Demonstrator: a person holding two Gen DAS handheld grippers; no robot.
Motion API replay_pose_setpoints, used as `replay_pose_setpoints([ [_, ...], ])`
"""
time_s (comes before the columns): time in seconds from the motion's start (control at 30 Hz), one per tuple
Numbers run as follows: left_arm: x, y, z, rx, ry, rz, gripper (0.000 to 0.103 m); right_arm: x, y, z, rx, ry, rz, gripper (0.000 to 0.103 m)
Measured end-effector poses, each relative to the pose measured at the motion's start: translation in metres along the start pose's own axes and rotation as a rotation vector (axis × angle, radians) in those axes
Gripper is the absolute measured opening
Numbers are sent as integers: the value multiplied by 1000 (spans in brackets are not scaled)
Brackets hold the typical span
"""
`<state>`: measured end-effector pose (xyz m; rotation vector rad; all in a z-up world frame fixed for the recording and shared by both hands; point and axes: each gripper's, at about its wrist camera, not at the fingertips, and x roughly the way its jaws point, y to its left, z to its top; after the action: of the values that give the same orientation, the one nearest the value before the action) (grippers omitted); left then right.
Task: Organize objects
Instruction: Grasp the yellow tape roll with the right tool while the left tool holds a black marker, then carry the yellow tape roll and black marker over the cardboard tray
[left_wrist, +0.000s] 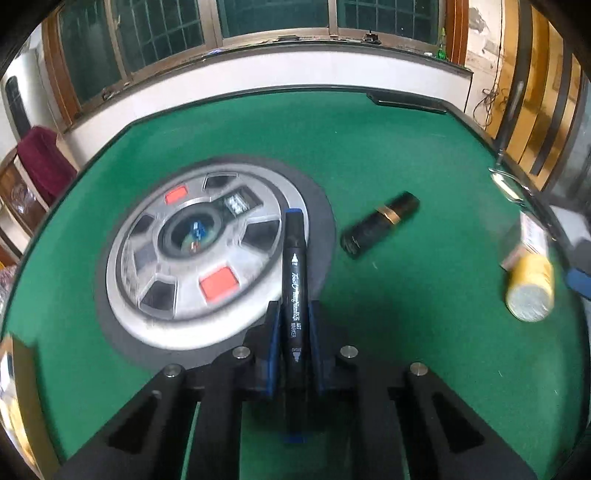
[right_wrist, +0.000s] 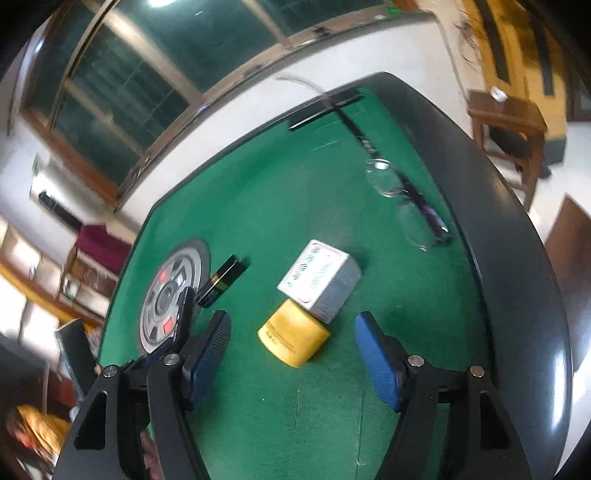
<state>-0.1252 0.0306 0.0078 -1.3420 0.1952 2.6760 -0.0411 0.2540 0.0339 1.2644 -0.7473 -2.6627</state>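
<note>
Clearly the left gripper (left_wrist: 293, 325) is clamped on a black art marker (left_wrist: 293, 280), its blue pads pressing the barrel on both sides near the middle, with the capped tip running out ahead of the jaws and the other end back between the arms. That marker looks light, rigid and smooth, so it may pivot if held off-centre; a mid-barrel grip seems sound. Just beyond its tip sits the round silver dial (left_wrist: 195, 258) set in the green table (left_wrist: 369, 147), and ahead to the right lies a black lipstick tube (left_wrist: 382, 225) with a gold band, apart from the marker.

The right gripper (right_wrist: 293, 350) stands wide apart and grasps nothing. Straight ahead between its fingers lies a yellow jar (right_wrist: 293, 338) on its side, touching a small white box (right_wrist: 319, 278) just behind it. The jar looks light, hard and round, so it is likely to roll; taking it across its flat ends or squarely round the body seems safest. The box crowds its far side. Further ahead to the right lie fragile glasses (right_wrist: 406, 199), well clear.
</note>
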Motion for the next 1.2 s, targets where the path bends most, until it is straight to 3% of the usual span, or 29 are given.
replay_pose_setpoints([
  [0.13, -21, 6, -26, -72, 2, -42, 14, 13, 21, -3, -213, -8, -67, 71],
  [0.2, -30, 8, -39, -96, -1, -54, 14, 24, 23, -6, -250, 24, -75, 51],
  [0.23, -32, 8, -42, -98, -4, -56, 14, 31, 23, -8, -261, 57, -90, 49],
  [0.27, -35, 8, -46, -95, -11, -52, 14, 36, 24, -10, -274, 68, -101, 38],
  [0.3, -37, 8, -49, -92, -17, -47, 14, 40, 25, -12, -283, 72, -105, 35],
  [0.5, -46, 11, -62, -122, -53, -42, 14, 38, 32, -17, -309, 69, -95, 34],
  [0.7, -67, 21, -82, -173, -88, -71, 14, 24, 75, -43, -389, 60, 82, 34],
  [0.87, -94, 29, -93, -200, -134, -69, 14, 20, 105, -67, -472, 71, 164, 34],
  [1.2, -159, 62, -114, -271, -240, -90, 14, 20, 120, -92, -525, 88, 181, 34],
])
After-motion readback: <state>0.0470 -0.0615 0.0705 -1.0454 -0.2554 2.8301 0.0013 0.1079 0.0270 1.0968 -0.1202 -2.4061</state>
